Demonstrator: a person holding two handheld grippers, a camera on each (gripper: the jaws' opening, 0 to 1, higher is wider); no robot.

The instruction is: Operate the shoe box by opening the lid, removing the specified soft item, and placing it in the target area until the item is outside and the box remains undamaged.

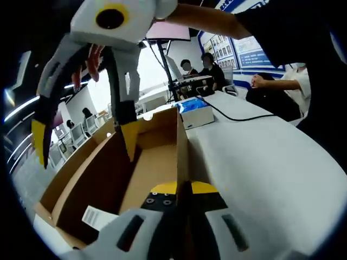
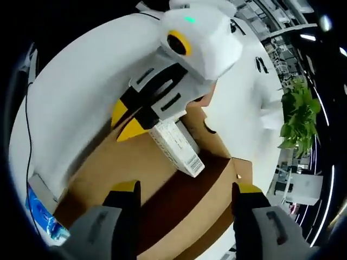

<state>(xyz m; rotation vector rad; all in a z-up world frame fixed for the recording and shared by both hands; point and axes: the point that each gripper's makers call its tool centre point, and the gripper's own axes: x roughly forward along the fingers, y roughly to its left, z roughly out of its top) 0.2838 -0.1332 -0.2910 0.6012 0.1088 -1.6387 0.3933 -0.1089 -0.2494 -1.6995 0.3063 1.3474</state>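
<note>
Bench: your white bench (image 1: 260, 162) carries the open cardboard shoe box (image 1: 157, 162).
Left gripper (image 1: 183, 189): jaws pinching the box wall.
Right gripper (image 2: 184, 189): jaws spread above it.
Room: office, people seated.

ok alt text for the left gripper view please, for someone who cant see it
The left gripper, yellow-tipped jaws shut, pinches the wall of an open brown cardboard shoe box on a white table. The right gripper hangs above the box with its jaws open. A blue and white packet lies beyond the box, and people sit in the background.
</note>
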